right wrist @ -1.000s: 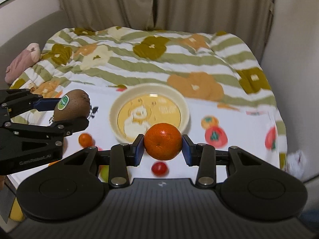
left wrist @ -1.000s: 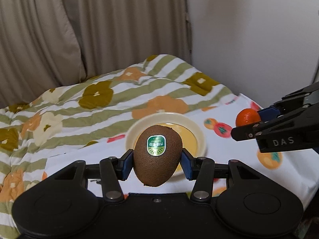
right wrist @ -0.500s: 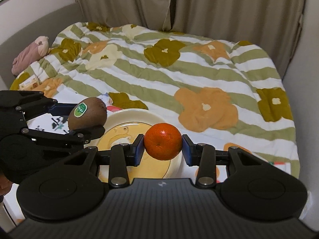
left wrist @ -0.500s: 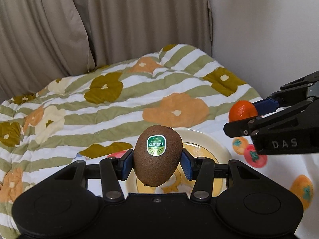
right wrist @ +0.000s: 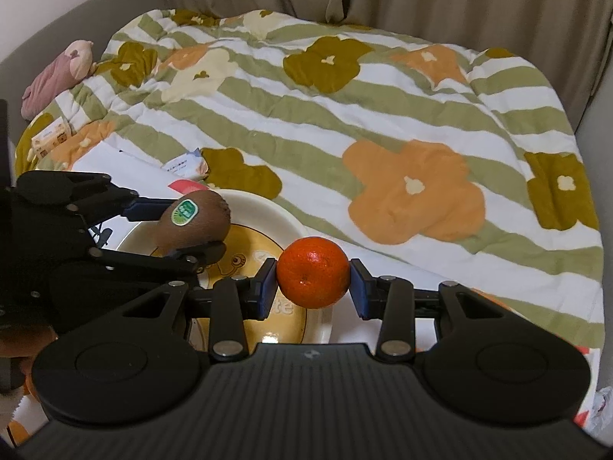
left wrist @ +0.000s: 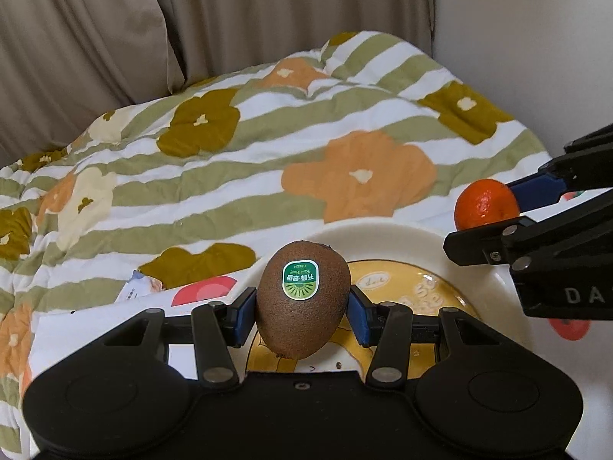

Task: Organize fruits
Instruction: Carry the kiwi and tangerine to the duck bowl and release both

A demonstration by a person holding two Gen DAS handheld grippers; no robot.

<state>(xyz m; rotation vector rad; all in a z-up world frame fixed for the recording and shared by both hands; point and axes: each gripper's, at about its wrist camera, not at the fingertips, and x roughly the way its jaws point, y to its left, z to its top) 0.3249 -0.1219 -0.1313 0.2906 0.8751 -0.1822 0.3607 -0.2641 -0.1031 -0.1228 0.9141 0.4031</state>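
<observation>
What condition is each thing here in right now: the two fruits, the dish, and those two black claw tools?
kiwi: held off the plate, sticker showing
orange: held in the air, unpeeled
plate: lying on the bed, no fruit in it
left gripper: shut on the kiwi
right gripper: shut on the orange

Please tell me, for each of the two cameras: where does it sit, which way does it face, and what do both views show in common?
Left wrist: sits on the left gripper, looking forward and down past the held kiwi to the plate and quilt; the right gripper enters at right.
Right wrist: sits on the right gripper, looking down past the held mandarin; the left gripper enters at left.
Shared: both fruits, plate, quilt, curtain.
</observation>
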